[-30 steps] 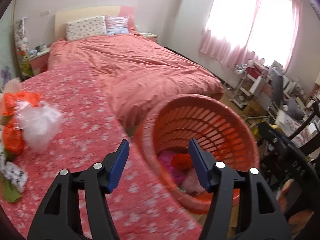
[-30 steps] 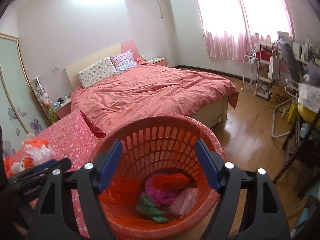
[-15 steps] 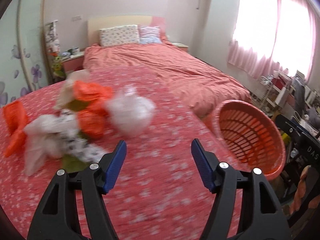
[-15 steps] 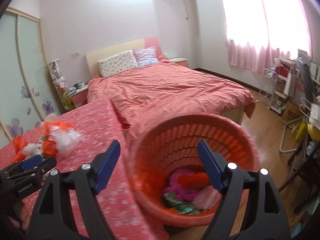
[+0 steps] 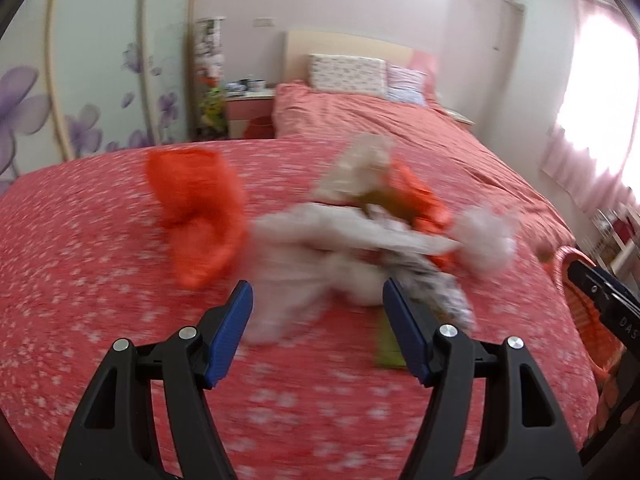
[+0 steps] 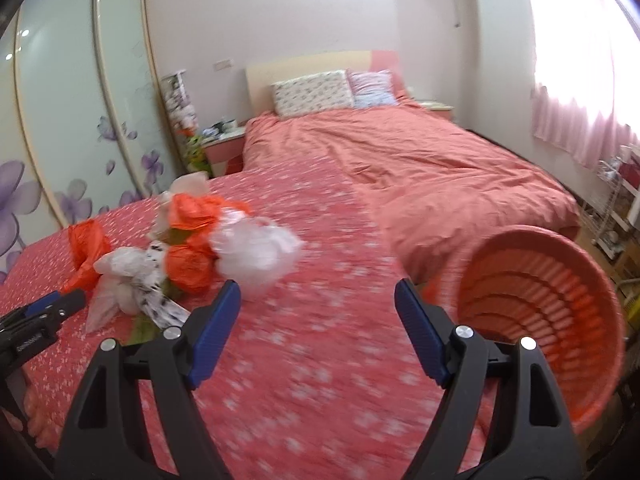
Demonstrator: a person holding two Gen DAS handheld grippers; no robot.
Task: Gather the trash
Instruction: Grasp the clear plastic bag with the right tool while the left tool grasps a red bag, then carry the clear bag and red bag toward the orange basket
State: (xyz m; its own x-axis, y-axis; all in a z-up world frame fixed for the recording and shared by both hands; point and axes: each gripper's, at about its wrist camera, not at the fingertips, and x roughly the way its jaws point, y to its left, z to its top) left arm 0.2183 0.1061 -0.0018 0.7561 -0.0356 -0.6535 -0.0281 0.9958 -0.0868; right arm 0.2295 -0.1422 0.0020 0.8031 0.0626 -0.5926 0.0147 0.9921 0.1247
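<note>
A pile of crumpled trash lies on the red flowered cloth (image 5: 100, 300): an orange bag (image 5: 196, 212), a white bag (image 5: 320, 264), a clear white wad (image 5: 486, 240) and more orange pieces (image 5: 424, 200). My left gripper (image 5: 318, 320) is open and empty, just short of the white bag. My right gripper (image 6: 318, 320) is open and empty, to the right of the pile (image 6: 188, 248), close to the clear white wad (image 6: 256, 252). The orange basket (image 6: 544, 312) stands at the right edge of the cloth; its inside is hidden here.
A bed with a red cover (image 6: 420, 160) and pillows (image 6: 312, 92) lies behind. A wardrobe with flower-print doors (image 6: 72, 120) is at the left, a nightstand (image 6: 224, 144) beside it. Pink curtains (image 6: 580, 120) and a rack (image 6: 616, 208) are at the right.
Both grippers have swung left, away from the basket and toward the trash pile. The left gripper has come close to the pile. Both stay open.
</note>
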